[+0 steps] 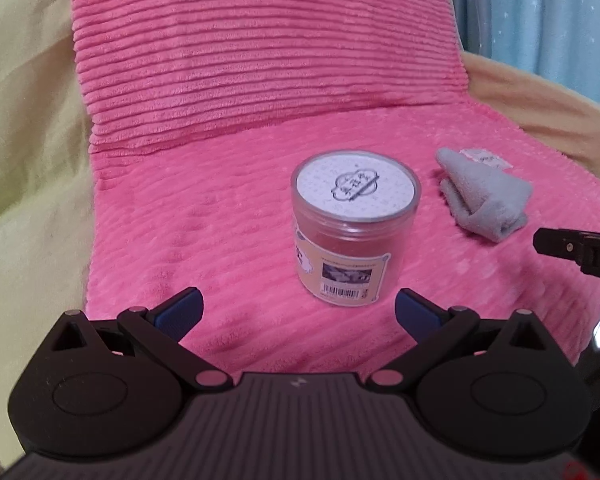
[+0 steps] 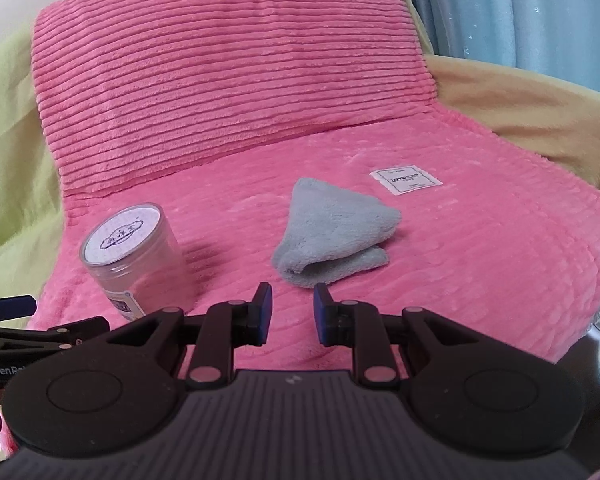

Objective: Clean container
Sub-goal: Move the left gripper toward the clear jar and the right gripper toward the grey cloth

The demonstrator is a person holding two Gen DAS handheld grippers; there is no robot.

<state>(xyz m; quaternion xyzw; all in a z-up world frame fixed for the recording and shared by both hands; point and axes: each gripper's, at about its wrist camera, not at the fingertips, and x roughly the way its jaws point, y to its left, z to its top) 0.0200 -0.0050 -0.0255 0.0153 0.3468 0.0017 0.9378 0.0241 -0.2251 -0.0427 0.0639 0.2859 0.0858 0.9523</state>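
A clear plastic container (image 1: 354, 226) stands upright with its lid on, near the middle of a pink ribbed blanket (image 1: 228, 208) spread over a cushioned seat. A folded grey cloth (image 2: 334, 232) lies on the blanket to the container's right, apart from it and closer to the blanket's right edge. Beyond the cloth, a small white label (image 2: 406, 179) is sewn to the blanket.

The left tongs (image 1: 298, 312) are spread wide and empty, just short of the container, a width that would fit its body. The right tongs (image 2: 293, 312) are empty and parted by a narrower gap, aimed at the near fold of the cloth, a spacing suited to pinching soft fabric. This layout would fit either a wipe about to be made or things set back down after one.

Behind, a pink ribbed cushion (image 2: 228, 80) forms the backrest. Yellow-green fabric (image 1: 24, 160) drapes both sides, and a blue curtain (image 2: 520, 12) hangs at the upper right.
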